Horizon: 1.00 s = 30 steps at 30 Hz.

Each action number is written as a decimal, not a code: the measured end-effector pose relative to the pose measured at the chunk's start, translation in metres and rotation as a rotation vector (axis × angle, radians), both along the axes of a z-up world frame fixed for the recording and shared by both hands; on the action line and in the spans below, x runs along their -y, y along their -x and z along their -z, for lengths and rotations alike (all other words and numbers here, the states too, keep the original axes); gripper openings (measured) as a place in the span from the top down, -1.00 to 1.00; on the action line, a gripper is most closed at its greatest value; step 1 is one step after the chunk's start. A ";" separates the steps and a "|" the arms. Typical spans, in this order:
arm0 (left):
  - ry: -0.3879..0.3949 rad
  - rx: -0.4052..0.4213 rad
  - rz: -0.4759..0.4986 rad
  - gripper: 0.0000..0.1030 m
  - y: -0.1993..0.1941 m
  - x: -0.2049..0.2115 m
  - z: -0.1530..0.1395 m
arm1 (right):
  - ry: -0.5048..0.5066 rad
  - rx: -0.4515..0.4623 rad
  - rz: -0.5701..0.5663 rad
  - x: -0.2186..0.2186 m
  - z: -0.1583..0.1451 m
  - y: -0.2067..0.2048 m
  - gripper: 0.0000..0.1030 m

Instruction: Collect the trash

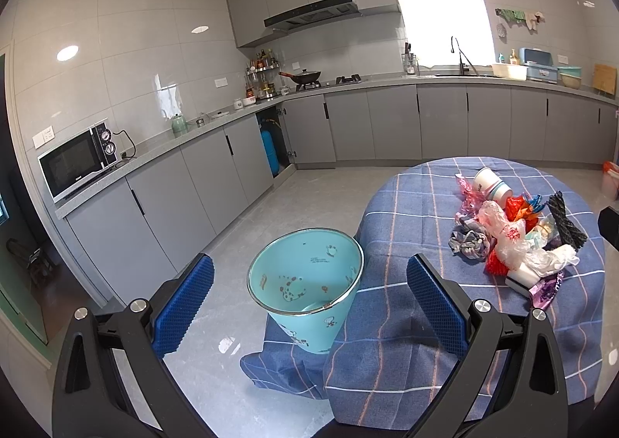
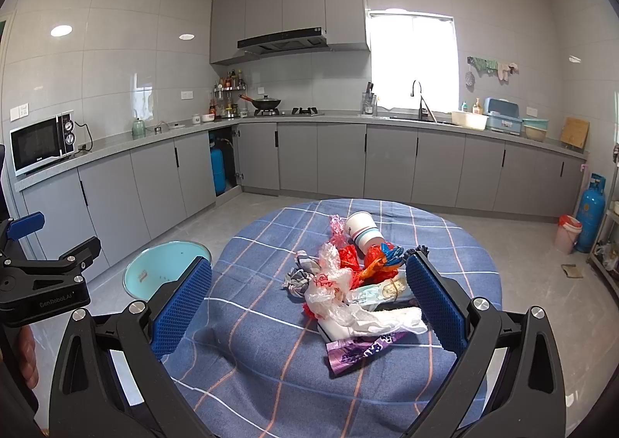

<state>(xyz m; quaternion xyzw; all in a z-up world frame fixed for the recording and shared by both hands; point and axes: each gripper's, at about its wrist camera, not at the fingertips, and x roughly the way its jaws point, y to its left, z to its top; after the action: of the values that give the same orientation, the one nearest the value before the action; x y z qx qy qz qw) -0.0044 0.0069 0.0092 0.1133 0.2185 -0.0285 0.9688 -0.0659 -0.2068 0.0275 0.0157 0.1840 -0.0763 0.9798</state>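
Hovering with both the left hand-held gripper (image 1: 309,298) and the right hand-held gripper (image 2: 309,302) wide open and empty, we should first pinch the crumpled clear plastic bag (image 2: 332,283) atop the pile on the blue checked table (image 2: 255,329), then carry it to the pale turquoise tapered bin (image 1: 305,275).

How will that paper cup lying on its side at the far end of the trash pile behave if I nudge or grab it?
The paper cup lies on its side on the tablecloth, so a nudge will probably roll it in a curve. It looks empty, so likely light. Thin walls may crush under a hard squeeze.
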 end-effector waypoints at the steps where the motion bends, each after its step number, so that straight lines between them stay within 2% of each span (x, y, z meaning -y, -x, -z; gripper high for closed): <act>1: -0.002 0.000 0.000 -0.90 0.000 0.001 0.000 | 0.000 0.001 0.000 0.000 0.000 0.000 -0.91; 30: -0.005 0.001 0.002 -0.90 0.001 0.000 -0.001 | 0.007 0.006 0.010 0.004 -0.002 0.002 -0.91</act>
<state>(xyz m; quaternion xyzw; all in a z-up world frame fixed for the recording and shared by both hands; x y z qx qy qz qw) -0.0056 0.0067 0.0106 0.1161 0.2180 -0.0290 0.9686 -0.0680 -0.2110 0.0296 0.0133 0.1807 -0.0816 0.9801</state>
